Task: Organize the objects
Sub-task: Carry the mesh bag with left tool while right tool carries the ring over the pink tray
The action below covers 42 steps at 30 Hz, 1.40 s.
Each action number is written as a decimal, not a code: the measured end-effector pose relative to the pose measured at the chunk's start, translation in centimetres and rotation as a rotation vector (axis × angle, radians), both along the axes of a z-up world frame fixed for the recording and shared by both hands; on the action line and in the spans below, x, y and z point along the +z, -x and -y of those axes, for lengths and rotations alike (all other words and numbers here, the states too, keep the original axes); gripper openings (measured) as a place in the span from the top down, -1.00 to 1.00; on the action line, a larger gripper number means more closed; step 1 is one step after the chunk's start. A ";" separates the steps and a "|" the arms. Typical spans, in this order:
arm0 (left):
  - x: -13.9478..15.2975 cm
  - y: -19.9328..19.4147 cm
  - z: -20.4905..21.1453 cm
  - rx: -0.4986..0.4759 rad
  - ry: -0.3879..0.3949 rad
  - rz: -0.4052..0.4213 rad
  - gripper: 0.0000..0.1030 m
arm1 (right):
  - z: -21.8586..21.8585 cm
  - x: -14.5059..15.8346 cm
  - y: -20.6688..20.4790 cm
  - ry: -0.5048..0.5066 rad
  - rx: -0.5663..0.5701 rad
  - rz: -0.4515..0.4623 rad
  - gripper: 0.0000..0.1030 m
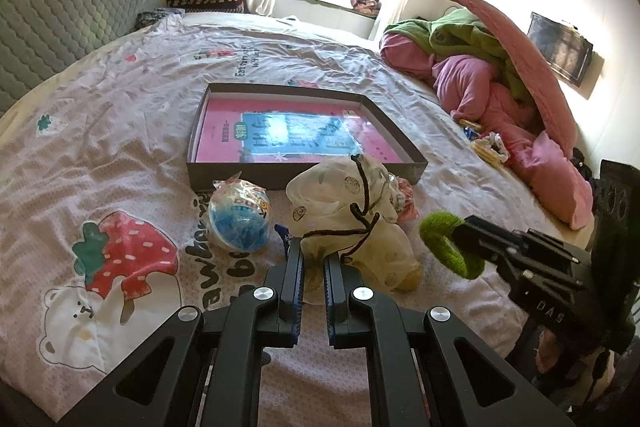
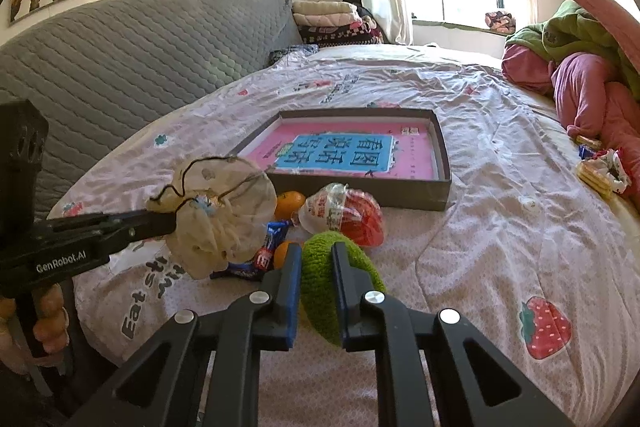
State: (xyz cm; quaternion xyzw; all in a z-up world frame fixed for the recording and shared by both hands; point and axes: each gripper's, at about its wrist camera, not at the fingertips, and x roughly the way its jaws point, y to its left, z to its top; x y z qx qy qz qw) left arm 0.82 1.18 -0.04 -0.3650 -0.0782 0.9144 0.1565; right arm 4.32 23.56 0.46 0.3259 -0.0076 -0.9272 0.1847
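My left gripper (image 1: 313, 259) is shut on a cream mesh pouch with a dark drawstring (image 1: 352, 211), held just above the bed; the pouch also shows in the right wrist view (image 2: 224, 211). My right gripper (image 2: 316, 267) is shut on a fuzzy green ring (image 2: 336, 287), which also shows at the right of the left wrist view (image 1: 448, 243). A shallow dark box (image 1: 304, 171) with a pink and blue book inside lies on the bed beyond; the box also shows in the right wrist view (image 2: 442, 163).
On the sheet lie a blue packaged ball (image 1: 240, 219), a red packaged ball (image 2: 352, 215), two oranges (image 2: 290, 203) and a blue snack wrapper (image 2: 272, 247). Pink and green bedding (image 1: 500, 83) is piled at the right. A grey headboard (image 2: 120, 59) stands left.
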 end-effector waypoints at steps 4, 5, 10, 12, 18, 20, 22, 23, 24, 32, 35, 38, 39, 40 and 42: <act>0.2 0.2 0.1 0.004 -0.003 -0.003 0.84 | -0.2 1.3 0.1 0.030 0.005 -0.031 0.73; 0.2 0.2 0.1 0.003 -0.005 -0.004 0.84 | -0.2 1.6 0.2 0.030 0.005 -0.041 0.73; 1.2 0.7 0.4 0.009 -0.008 -0.035 0.84 | 0.1 3.0 0.8 0.026 0.011 -0.077 0.73; 1.7 1.0 0.6 0.011 -0.005 -0.049 0.84 | 0.1 3.4 1.2 0.025 0.011 -0.090 0.73; 2.6 2.0 0.9 0.025 -0.001 -0.070 0.84 | 0.3 4.3 2.1 0.029 0.014 -0.112 0.73; 2.6 2.4 1.0 0.029 0.005 -0.068 0.84 | 0.5 4.5 2.5 0.026 0.016 -0.118 0.73; 2.6 2.9 1.1 0.034 0.009 -0.070 0.84 | 0.6 4.6 2.9 0.025 0.018 -0.120 0.73; 2.7 3.1 1.1 0.035 0.013 -0.072 0.84 | 0.7 4.7 3.2 0.024 0.020 -0.122 0.73; 2.8 3.4 1.2 0.040 0.020 -0.075 0.84 | 0.8 4.7 3.5 0.020 0.021 -0.123 0.73; 3.1 6.5 1.6 0.063 0.045 -0.082 0.83 | 0.8 5.0 5.7 0.008 0.025 -0.145 0.73; 3.1 7.9 1.6 0.067 0.056 -0.084 0.83 | 0.7 4.9 6.8 0.008 0.026 -0.150 0.73; 3.0 9.2 1.6 0.073 0.062 -0.086 0.83 | 0.4 4.7 8.0 0.006 0.024 -0.149 0.73; 3.0 9.6 1.6 0.074 0.064 -0.086 0.83 | 0.3 4.7 8.2 0.005 0.022 -0.148 0.73; 2.9 10.0 1.6 0.074 0.065 -0.086 0.83 | 0.2 4.6 8.6 0.006 0.020 -0.146 0.73; 2.7 11.0 1.8 0.075 0.069 -0.081 0.83 | 0.0 4.4 9.2 0.004 0.012 -0.147 0.73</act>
